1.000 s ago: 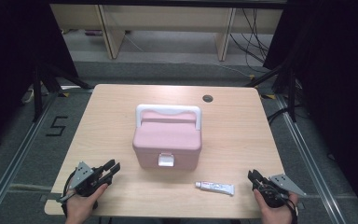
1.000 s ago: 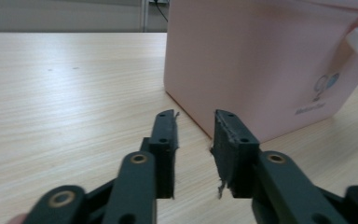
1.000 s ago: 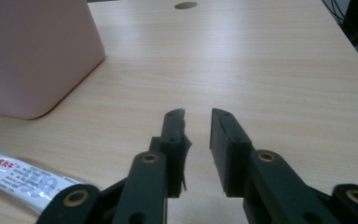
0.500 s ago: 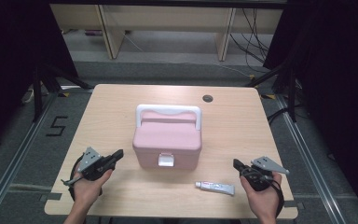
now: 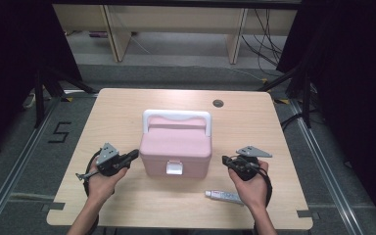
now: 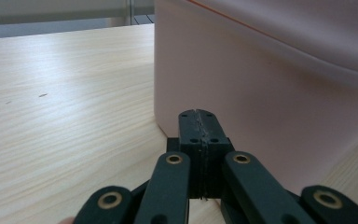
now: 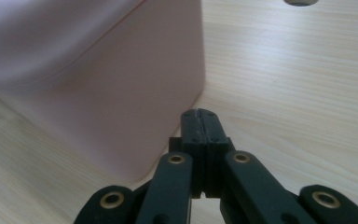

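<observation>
A pink lidded box (image 5: 176, 147) with a white handle (image 5: 176, 116) and a white front latch (image 5: 174, 169) stands in the middle of the wooden table (image 5: 122, 110). My left gripper (image 5: 136, 153) is just left of the box, shut, with its tips almost at the box's side wall (image 6: 270, 93). Nothing is between the joined jaws of the left gripper (image 6: 199, 113). My right gripper (image 5: 224, 159) is just right of the box, also shut and holding nothing. The right gripper's tips (image 7: 199, 112) point at the box's near corner (image 7: 98, 84), a small gap away.
A small white tube (image 5: 223, 196) lies on the table near the front edge, beside my right wrist. A round cable hole (image 5: 218, 103) sits near the far edge. Shelving and cables stand on the floor beyond the table.
Both hands moved forward and inward from the front corners of the table until they flank the box. Both grippers' jaws went from spread to shut. The box and the tube stayed put.
</observation>
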Available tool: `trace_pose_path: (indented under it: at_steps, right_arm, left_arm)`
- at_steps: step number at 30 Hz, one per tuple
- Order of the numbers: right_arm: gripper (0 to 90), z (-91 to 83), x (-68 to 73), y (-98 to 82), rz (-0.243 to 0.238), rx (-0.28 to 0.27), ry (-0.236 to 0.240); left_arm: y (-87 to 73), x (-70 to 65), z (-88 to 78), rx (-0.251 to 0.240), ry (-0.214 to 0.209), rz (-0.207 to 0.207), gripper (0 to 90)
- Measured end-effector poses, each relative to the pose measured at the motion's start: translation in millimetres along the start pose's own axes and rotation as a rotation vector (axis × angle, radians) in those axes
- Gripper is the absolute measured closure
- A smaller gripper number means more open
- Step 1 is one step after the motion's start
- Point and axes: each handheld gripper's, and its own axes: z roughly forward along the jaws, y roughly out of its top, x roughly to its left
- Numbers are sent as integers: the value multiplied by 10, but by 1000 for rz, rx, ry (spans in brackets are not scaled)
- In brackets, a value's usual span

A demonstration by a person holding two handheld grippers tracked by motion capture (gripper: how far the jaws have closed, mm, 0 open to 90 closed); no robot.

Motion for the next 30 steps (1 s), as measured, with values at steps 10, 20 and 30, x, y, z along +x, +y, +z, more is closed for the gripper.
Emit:
trace_pose_path:
  at_steps: [10,20,30]
  right_arm:
    - [900,201,150,69,-53,15,46]
    - [900,200,136,39,-97,16,14]
    - [900,143,114,52,-113,23,13]
  left_arm:
    - [-2,-85,70,13,-18,5,899]
    - [23,-152,135,18,-21,46,899]
    - [16,-170,139,12,-13,46,872]
